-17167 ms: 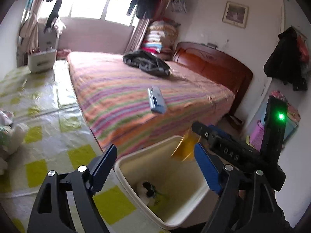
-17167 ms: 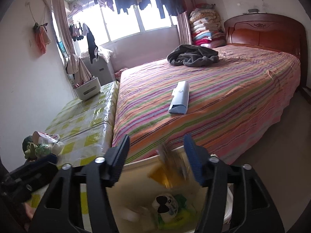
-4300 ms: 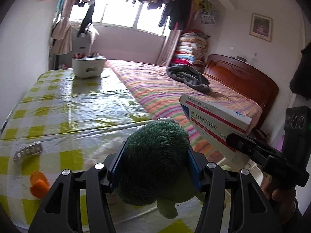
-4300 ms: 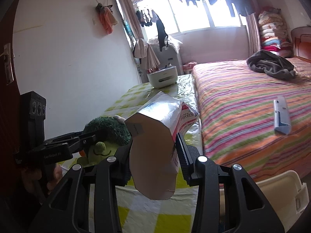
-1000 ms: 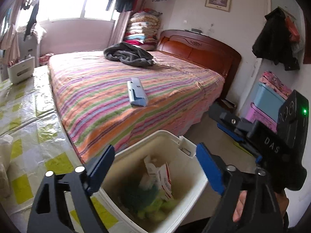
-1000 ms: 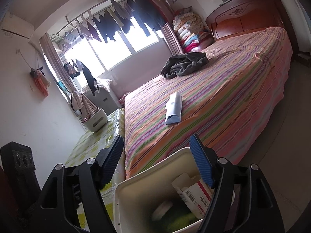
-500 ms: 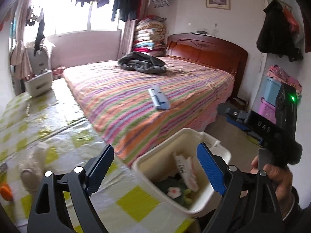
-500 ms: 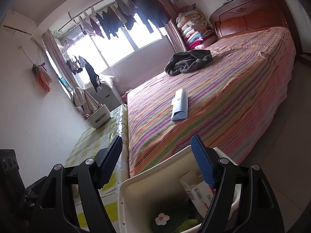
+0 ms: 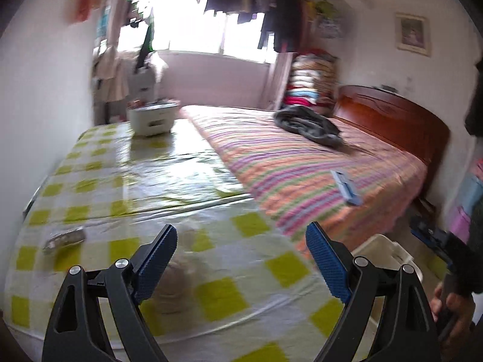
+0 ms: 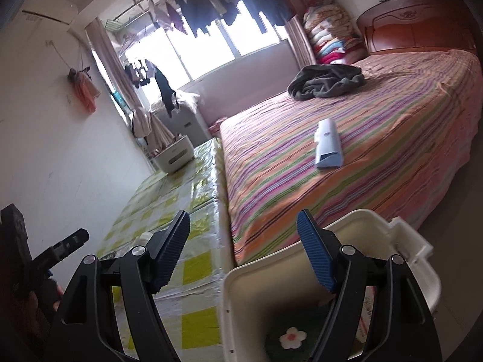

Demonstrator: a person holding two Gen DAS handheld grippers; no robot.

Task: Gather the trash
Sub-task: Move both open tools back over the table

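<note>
Both tongs gape wide and empty: the left tongs (image 9: 241,253) over the glossy checked counter (image 9: 120,181), the right tongs (image 10: 243,238) above the smooth cream plastic bin (image 10: 256,274). A fuzzy green toy (image 10: 289,336) with a white flower lies inside.

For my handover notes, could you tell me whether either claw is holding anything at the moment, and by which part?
Nothing is held: the left claw and the right claw are both open and empty.

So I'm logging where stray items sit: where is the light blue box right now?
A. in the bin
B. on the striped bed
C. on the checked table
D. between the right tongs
B: the blue box lies flat on the striped bed, apart from the bin.
</note>
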